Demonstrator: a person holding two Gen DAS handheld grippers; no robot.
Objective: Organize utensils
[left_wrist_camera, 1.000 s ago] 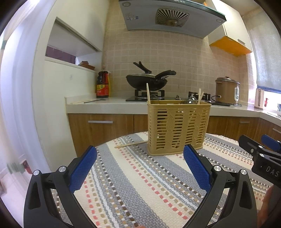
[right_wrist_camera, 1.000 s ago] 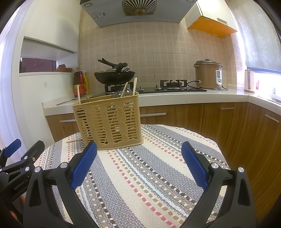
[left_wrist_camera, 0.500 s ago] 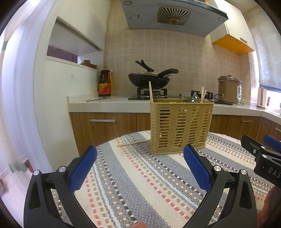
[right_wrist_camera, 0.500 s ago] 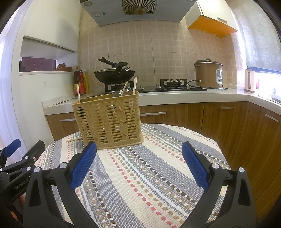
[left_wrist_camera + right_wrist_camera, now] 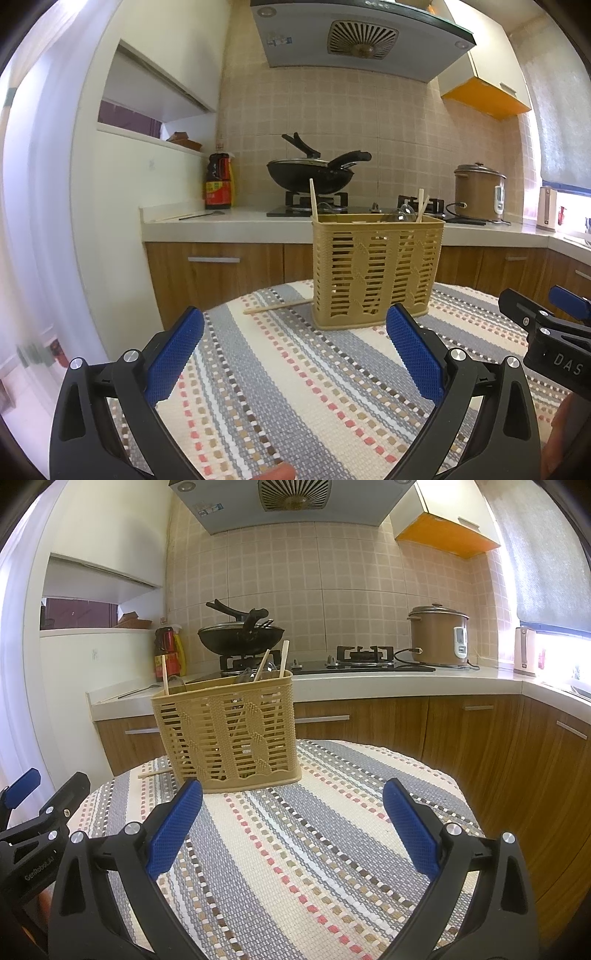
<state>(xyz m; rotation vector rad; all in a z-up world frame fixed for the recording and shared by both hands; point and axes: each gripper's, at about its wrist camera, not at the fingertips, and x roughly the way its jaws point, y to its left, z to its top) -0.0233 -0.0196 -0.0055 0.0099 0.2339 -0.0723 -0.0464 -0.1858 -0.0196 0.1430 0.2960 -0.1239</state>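
Observation:
A tan slotted utensil basket [image 5: 376,271] stands upright on the striped table mat [image 5: 295,387]; it also shows in the right wrist view [image 5: 229,734]. Chopsticks and spoons stick out of its top. One loose wooden chopstick [image 5: 277,306] lies flat on the mat left of the basket; its tip shows in the right wrist view [image 5: 151,774]. My left gripper [image 5: 295,352] is open and empty, well short of the basket. My right gripper [image 5: 291,830] is open and empty, also short of it.
A kitchen counter [image 5: 221,221] with a wok [image 5: 310,175], sauce bottle [image 5: 218,181] and rice cooker [image 5: 478,192] runs behind the table. The round table's edge drops off to wooden cabinets [image 5: 480,738] on the right.
Both views have tilted slightly upward, so the basket sits a little lower in each frame. Both grippers stay open and empty.

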